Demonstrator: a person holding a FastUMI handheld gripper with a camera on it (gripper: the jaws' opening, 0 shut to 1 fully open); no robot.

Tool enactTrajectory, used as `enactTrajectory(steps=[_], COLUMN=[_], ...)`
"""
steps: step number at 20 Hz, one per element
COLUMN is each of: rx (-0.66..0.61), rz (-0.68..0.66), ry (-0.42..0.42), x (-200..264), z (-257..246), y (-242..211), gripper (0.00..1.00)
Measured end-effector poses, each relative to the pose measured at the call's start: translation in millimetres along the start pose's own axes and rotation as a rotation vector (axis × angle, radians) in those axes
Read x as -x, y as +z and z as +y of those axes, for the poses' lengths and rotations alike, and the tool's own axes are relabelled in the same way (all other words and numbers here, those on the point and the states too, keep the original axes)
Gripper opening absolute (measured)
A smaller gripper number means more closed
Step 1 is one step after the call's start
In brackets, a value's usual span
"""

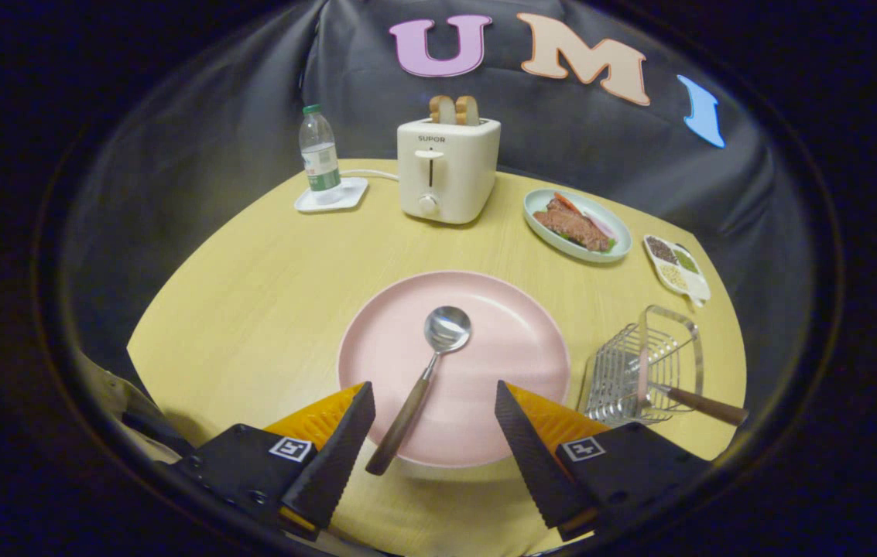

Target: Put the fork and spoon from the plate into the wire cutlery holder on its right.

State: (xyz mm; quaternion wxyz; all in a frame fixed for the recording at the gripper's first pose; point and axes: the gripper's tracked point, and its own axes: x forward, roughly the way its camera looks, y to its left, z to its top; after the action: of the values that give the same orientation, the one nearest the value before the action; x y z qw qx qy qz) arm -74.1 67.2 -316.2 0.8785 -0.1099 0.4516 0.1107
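Gripper-mounted fisheye looks forward and down over the table point(252, 294), from near.

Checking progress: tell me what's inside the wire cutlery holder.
One wooden-handled utensil sits in the wire cutlery holder, handle sticking out; its head is hard to make out. The open gripper straddles the spoon.

A round, pale yellow wood-grain table point(252, 294) fills the middle of the frame. Behind it, across the upper frame, hangs a dark, creased cloth wall point(601, 147). Soft, even light falls from above the tabletop.
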Motion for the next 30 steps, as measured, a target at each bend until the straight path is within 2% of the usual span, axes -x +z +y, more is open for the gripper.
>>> enactTrajectory(steps=[3, 11, 15, 16, 17, 19, 24, 30], rx=[-0.004, 0.0, -0.008, -0.011, -0.009, -0.023, 0.025, 0.086], rz=[0.018, 0.074, 0.09, 0.108, 0.094, 0.105, 0.14, 0.139], ry=[-0.022, -0.047, -0.064, -0.046, -0.067, -0.028, 0.034, 0.029], x=[-10, -29, -38, -35, -49, -35, -21, 6], z=[4, 13, 8, 11, 7, 8, 12, -12], y=[-4, -20, -23, -24, -27, -22, -18, 4], gripper=[0.98, 0.59, 0.34, 0.28, 0.22, 0.1, 0.07, 0.07])
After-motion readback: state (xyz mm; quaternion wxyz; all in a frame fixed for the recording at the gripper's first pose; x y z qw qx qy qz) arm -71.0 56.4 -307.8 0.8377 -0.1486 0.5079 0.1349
